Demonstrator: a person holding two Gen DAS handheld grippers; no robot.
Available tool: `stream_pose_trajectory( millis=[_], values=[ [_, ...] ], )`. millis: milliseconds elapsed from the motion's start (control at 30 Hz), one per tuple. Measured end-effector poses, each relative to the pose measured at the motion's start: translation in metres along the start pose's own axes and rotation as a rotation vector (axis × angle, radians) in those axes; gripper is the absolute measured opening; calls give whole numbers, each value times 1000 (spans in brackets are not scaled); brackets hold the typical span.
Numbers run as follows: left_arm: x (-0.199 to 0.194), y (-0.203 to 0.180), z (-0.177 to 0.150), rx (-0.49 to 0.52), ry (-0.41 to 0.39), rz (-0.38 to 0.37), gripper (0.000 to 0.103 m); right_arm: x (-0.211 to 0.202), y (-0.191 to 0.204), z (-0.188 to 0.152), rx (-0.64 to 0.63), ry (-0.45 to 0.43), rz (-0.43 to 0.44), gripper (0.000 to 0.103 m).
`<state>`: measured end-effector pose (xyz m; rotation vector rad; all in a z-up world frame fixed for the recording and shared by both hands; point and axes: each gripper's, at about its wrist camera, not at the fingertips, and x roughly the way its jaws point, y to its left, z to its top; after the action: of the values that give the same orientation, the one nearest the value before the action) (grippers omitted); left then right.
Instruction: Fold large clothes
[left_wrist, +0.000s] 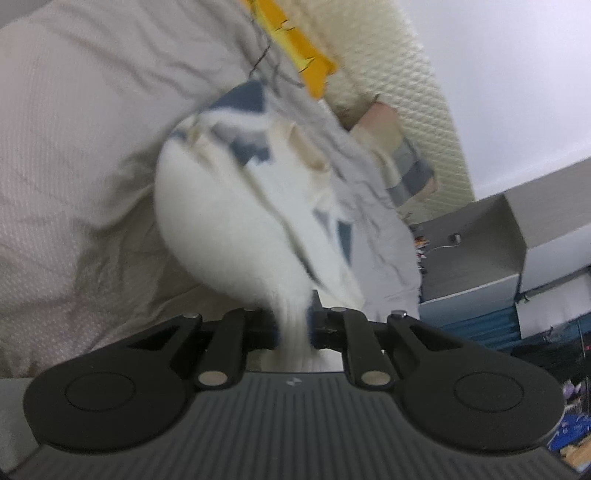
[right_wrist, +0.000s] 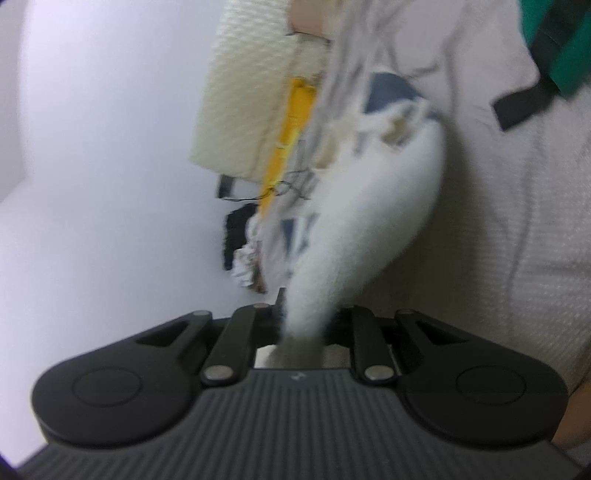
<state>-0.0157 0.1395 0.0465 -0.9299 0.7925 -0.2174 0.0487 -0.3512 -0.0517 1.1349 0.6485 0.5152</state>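
Nearest the left wrist camera, the left tool (left_wrist: 291, 325) has its jaws pressed together on a bunched strip of the white garment (left_wrist: 221, 206), a fuzzy knit with navy and beige patches. The cloth runs out from between the jaws and swells into a rounded white mass hanging in front of the tool, blurred. Behind it lies a pale dotted bedsheet (left_wrist: 74, 147), creased, filling the left side of that view. Farther off are a yellow cloth (left_wrist: 295, 44) and a cream textured blanket (left_wrist: 406, 74), and at the right edge a grey open box (left_wrist: 498, 236) under a plain white wall.

In the right wrist view, the right tool (right_wrist: 303, 325) is likewise clamped on a gathered end of the same white garment (right_wrist: 369, 206), which stretches away from the jaws, up and to the right, above the bedsheet (right_wrist: 517, 221). Beyond hang the yellow cloth (right_wrist: 291, 125) and cream blanket (right_wrist: 247, 92), with something black (right_wrist: 236, 236) beside them against the white wall. A green item with a black strap (right_wrist: 561, 55) shows in the top right corner.
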Motion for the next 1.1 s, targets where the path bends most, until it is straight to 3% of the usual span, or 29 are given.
stream_pose_trajectory(
  millis=[133,433,600,733,900,1000,1100],
  values=[
    [-31,-19,-6,32,-11,-47,15,-22,25,-10,-56,-4,36,16],
    [-121,-24,-66,69,-5,-125,15,-90,61,-58,-143,2,72,17],
    [-126,-9,-82,35,-1,-151,15,-99,65,-64,-151,-1,34,18],
    [-100,-5,-63,33,-33,-188,15,-76,61,-42,-115,-17,29,20],
    [-34,-18,-13,39,-130,-226,15,-25,54,11,-52,-67,1,20],
    [9,-28,14,44,-181,-211,15,12,46,46,-31,-87,-40,20],
    [55,-34,38,57,-222,-149,15,47,30,73,2,-87,-78,20]
  ],
)
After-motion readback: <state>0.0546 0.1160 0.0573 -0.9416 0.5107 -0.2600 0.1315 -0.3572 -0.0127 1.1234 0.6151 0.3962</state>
